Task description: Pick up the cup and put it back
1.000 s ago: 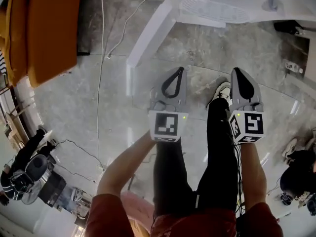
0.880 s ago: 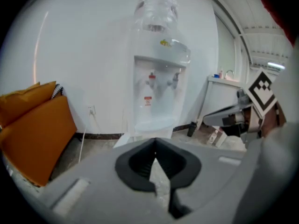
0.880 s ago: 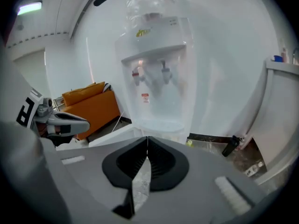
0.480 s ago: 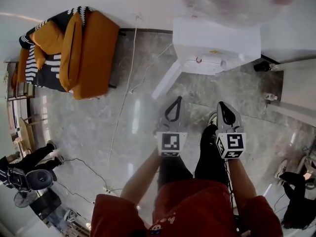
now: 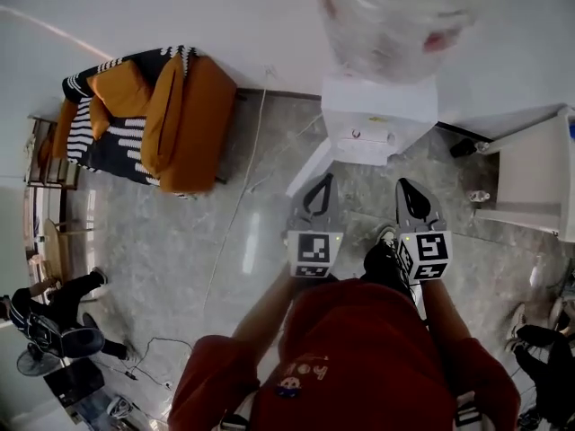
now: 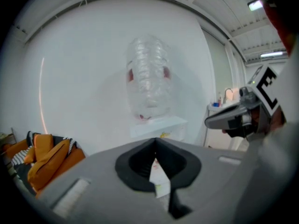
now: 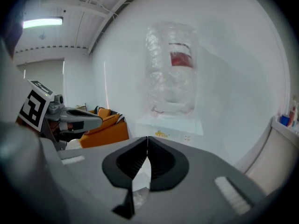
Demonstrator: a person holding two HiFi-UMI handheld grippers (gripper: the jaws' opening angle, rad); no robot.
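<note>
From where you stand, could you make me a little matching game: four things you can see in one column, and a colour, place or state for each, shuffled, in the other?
Things:
1. sofa
2. clear plastic bundle
3. person's shirt
4. right gripper

Descriptions:
A. red fabric
B. fingers closed together, nothing between them
C. orange, off to the left of the white table
D. standing on top of that white table

Pairs: 1-C, 2-D, 3-A, 4-B
</note>
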